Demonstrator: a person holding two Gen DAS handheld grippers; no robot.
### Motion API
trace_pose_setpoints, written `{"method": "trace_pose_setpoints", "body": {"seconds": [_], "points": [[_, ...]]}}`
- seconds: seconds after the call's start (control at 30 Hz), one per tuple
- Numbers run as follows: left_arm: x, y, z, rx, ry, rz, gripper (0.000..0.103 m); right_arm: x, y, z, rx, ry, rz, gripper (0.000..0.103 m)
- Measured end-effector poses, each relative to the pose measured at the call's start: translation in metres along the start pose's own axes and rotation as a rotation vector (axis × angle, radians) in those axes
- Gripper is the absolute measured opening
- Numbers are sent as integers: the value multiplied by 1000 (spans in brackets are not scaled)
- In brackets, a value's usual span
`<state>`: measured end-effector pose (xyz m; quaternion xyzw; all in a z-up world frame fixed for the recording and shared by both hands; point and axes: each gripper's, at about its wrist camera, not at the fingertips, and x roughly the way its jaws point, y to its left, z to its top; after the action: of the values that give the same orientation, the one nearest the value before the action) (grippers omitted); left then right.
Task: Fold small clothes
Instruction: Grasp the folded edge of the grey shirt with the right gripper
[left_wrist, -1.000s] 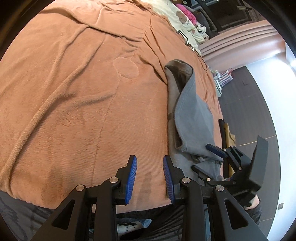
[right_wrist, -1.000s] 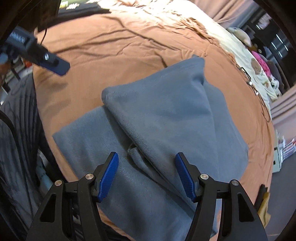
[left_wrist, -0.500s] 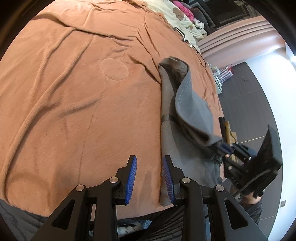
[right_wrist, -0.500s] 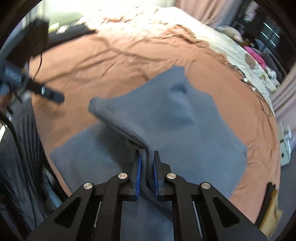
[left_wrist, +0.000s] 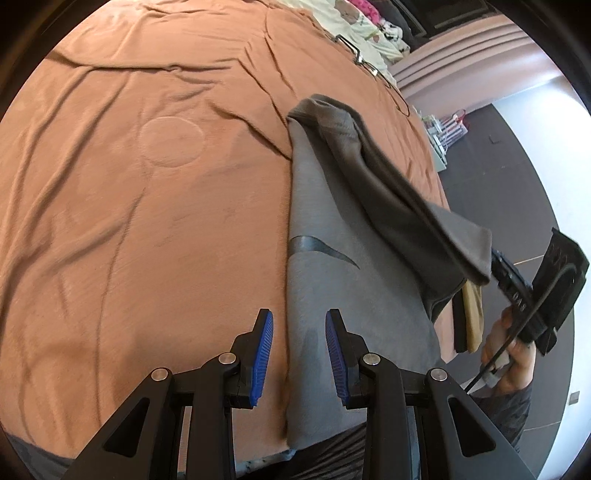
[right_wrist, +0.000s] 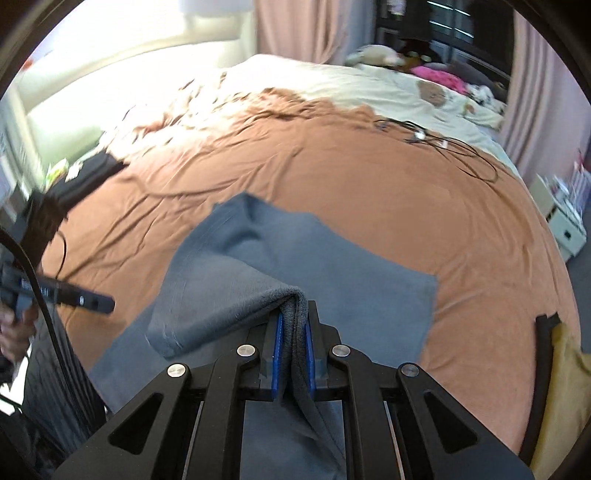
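Observation:
A grey garment (left_wrist: 325, 280) with a dark swoosh mark lies on the brown bed cover (left_wrist: 147, 184). My right gripper (right_wrist: 294, 345) is shut on a folded edge of the grey garment (right_wrist: 258, 266) and holds that flap up off the lower layer. In the left wrist view the raised flap (left_wrist: 399, 206) stretches to the right gripper (left_wrist: 496, 264), held by a hand at the right. My left gripper (left_wrist: 298, 354) is open, its fingers either side of the garment's near left edge, just above it.
A black and tan item (left_wrist: 469, 317) lies at the bed's right edge. Cables (right_wrist: 443, 140) run across the far cover. A cream blanket with toys (right_wrist: 406, 85) lies beyond. A black object (right_wrist: 85, 177) sits at the far left. Dark floor (left_wrist: 517, 177) lies to the right.
My right gripper closed on the garment's folded edge and lifted it up and to the right, exposing the swoosh mark. My left gripper shifted right over the garment's near edge, still open.

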<state>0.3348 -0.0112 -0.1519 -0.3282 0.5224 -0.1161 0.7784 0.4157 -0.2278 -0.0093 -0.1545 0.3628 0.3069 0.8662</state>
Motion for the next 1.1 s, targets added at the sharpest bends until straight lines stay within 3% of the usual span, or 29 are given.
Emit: {"method": "trace_pose_setpoints", "body": {"seconds": [0.2, 0.4, 0.53, 0.8, 1.1], "points": [[14, -8, 8, 12, 22, -1, 31, 24, -53, -7, 179, -2, 13, 7], [23, -11, 16, 23, 47, 27, 31, 62, -108, -19, 409, 54, 73, 7], [27, -14, 21, 28, 55, 50, 31, 91, -124, -33, 510, 95, 95, 7], [38, -18, 19, 27, 75, 79, 31, 98, -146, -35, 568, 90, 148, 7], [40, -20, 23, 33, 78, 87, 31, 71, -132, -28, 472, 32, 86, 7]]}}
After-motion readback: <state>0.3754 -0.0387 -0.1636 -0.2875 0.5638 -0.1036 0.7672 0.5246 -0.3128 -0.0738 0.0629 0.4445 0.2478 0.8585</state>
